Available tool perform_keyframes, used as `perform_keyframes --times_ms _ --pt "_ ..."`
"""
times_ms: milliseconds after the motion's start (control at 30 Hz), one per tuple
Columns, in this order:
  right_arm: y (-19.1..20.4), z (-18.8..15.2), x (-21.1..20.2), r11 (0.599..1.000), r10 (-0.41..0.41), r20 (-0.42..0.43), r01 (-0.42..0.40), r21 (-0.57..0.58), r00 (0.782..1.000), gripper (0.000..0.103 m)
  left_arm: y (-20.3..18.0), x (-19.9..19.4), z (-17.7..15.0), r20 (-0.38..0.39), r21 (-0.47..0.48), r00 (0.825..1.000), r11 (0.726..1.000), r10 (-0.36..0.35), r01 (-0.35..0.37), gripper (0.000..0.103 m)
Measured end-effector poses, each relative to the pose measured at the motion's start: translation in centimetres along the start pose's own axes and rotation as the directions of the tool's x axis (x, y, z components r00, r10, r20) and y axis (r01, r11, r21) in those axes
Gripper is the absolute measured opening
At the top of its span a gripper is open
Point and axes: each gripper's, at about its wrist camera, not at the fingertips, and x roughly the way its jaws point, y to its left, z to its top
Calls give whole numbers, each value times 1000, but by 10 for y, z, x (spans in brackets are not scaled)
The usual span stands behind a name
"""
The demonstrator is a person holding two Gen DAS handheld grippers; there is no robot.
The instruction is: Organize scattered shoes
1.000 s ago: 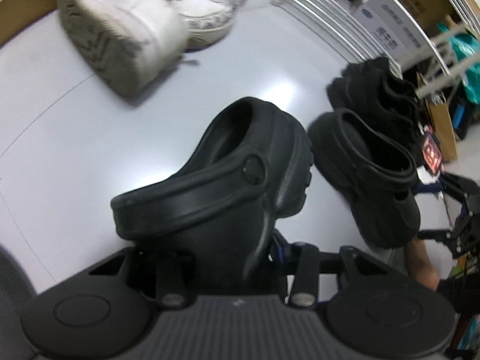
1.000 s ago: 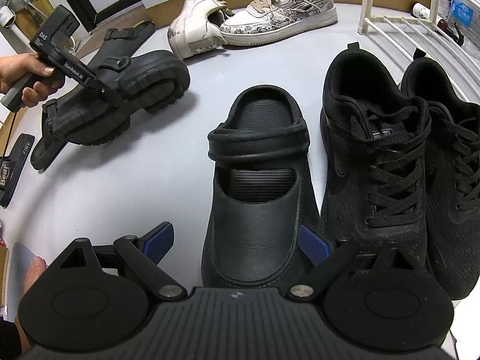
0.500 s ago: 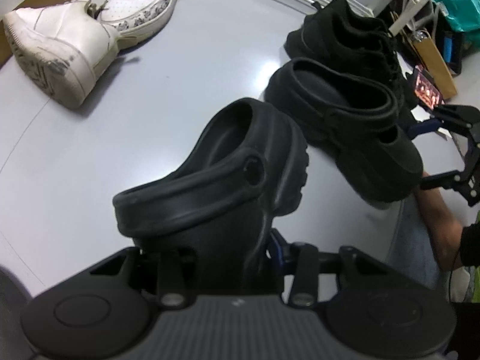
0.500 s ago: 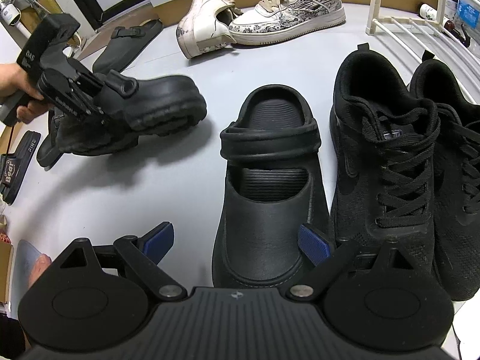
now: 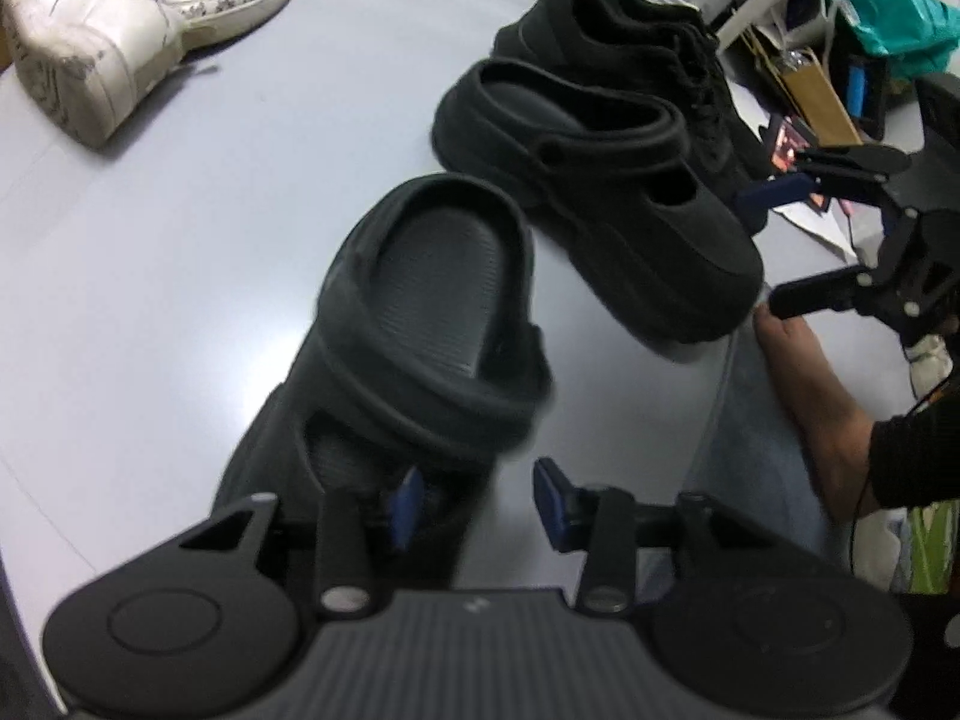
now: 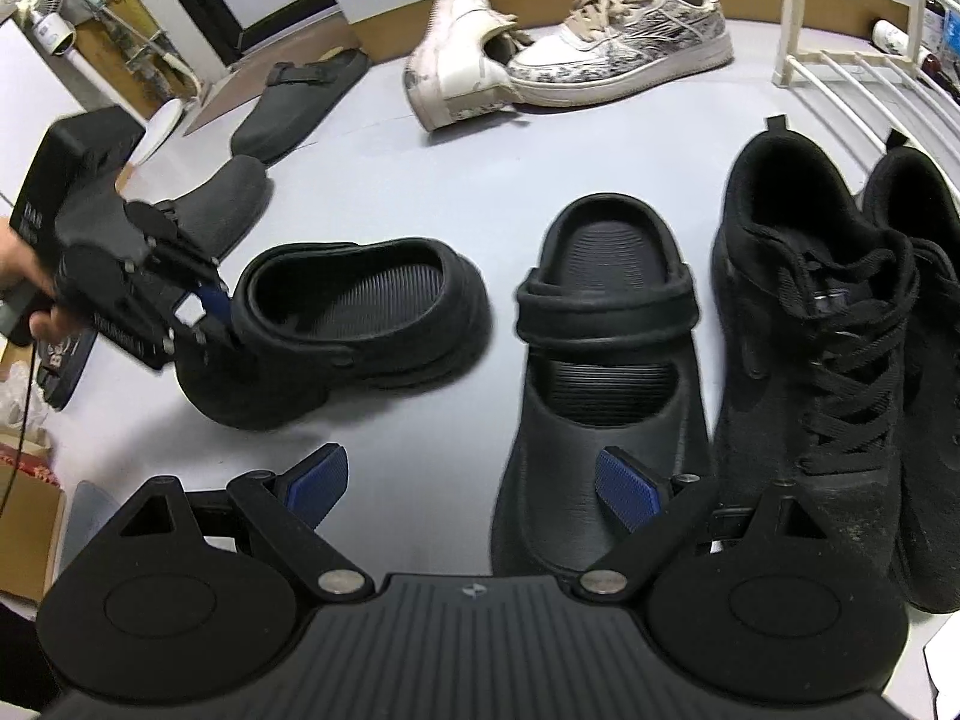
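The left tongs (image 5: pixel 474 510) stand released around the toe of a black clog (image 5: pixel 414 336) on the grey worktop (image 5: pixel 180 240). The right tongs (image 6: pixel 474 480) gape empty beside its mate (image 6: pixel 606 372).

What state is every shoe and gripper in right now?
Near clog: upright on table.
Left gripper: partly open, astride near clog's toe wall.
Black sneakers: upright, paired.
Second clog: upright beside black sneakers.
White sneaker: tipped on its side.
Right gripper: open, empty.
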Motion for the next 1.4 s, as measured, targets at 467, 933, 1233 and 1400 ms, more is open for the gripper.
perform_keyframes --times_ms 467,933,1233,1400 --pt "18 4 4 999 45 12 -45 -15 999 93 -16 -24 -29 137 -257 987 966 79 -42 62" --pt "53 7 20 992 121 -5 -121 -47 993 92 -30 -42 -53 199 -313 967 945 161 -93 62" --pt "56 10 29 995 102 -14 -102 -15 995 87 -26 -44 -57 190 -332 969 939 159 -89 62" --pt "69 15 41 996 83 -8 -83 -12 997 86 -12 -52 -66 206 -397 970 917 126 -35 62"
